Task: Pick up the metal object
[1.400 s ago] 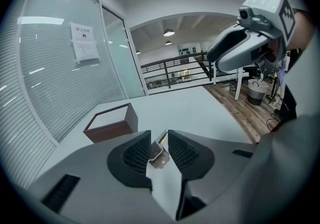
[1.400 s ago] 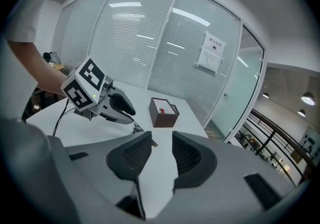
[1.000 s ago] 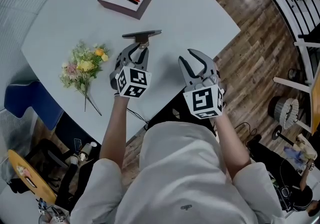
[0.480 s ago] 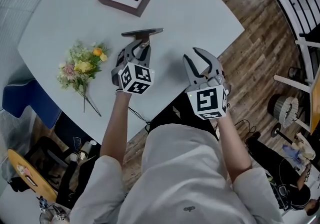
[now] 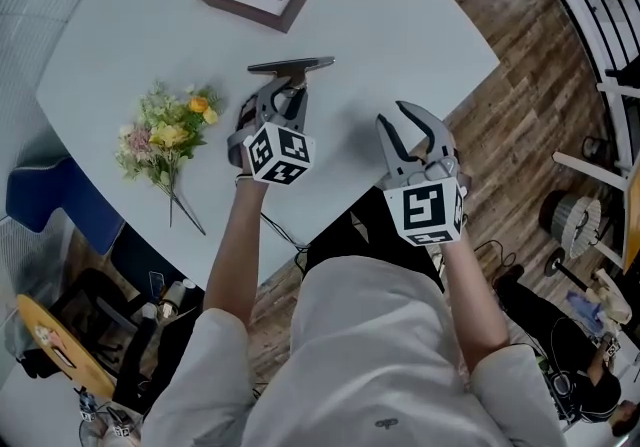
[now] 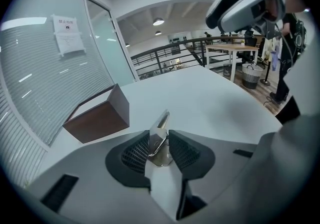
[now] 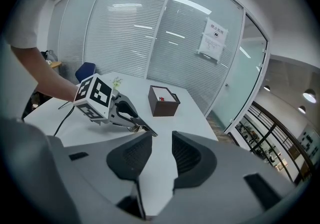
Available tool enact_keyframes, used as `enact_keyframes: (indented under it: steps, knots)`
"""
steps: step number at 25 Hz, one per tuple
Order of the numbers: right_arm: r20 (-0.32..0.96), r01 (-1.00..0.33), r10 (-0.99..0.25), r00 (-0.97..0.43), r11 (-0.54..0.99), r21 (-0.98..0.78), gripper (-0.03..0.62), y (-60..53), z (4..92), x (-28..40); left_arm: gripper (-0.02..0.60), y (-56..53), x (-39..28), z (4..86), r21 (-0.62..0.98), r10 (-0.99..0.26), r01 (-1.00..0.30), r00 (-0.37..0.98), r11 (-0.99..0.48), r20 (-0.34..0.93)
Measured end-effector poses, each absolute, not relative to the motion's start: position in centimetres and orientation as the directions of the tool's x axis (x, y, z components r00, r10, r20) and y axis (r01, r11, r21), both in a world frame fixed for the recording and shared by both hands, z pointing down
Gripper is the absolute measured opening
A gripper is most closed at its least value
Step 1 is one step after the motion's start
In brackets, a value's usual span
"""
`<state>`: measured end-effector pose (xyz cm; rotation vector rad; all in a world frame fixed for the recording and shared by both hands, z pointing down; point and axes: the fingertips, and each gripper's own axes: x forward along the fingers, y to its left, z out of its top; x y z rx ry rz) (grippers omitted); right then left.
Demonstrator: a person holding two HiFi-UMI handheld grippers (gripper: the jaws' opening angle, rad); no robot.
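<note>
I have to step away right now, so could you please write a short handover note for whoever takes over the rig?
Left gripper: shut on the metal object, gripping its lower end; the object points up and away from the gripper.
Right gripper: open and empty, beside the left one near the edge of the white table.
Done: the grasp. The object looks lifted just clear of the table, though that is hard to confirm.
Left: check the lift and hold it steady.

Flowers [image 5: 165, 135], pen box [image 5: 242, 7] (brown)
</note>
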<state>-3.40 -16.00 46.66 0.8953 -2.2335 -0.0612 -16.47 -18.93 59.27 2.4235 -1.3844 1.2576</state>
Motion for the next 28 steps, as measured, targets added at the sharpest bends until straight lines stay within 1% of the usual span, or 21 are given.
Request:
enact_keyframes:
  steps: [14,28]
  knots:
    - [0.613,-0.592,-0.611,-0.502,0.759,0.272,0.129,-16.0,47.3,-3.2,0.121,-19.7,-16.4,60.7,-0.385,-0.688,-0.689,0.228,-0.614,0.689]
    - [0.614,-0.605,-0.615,-0.494,0.751,0.265,0.127,-15.4,47.6,-3.0,0.116,-19.9,-16.4,60.9,-0.409,-0.691,-0.665,0.227,-0.625,0.687]
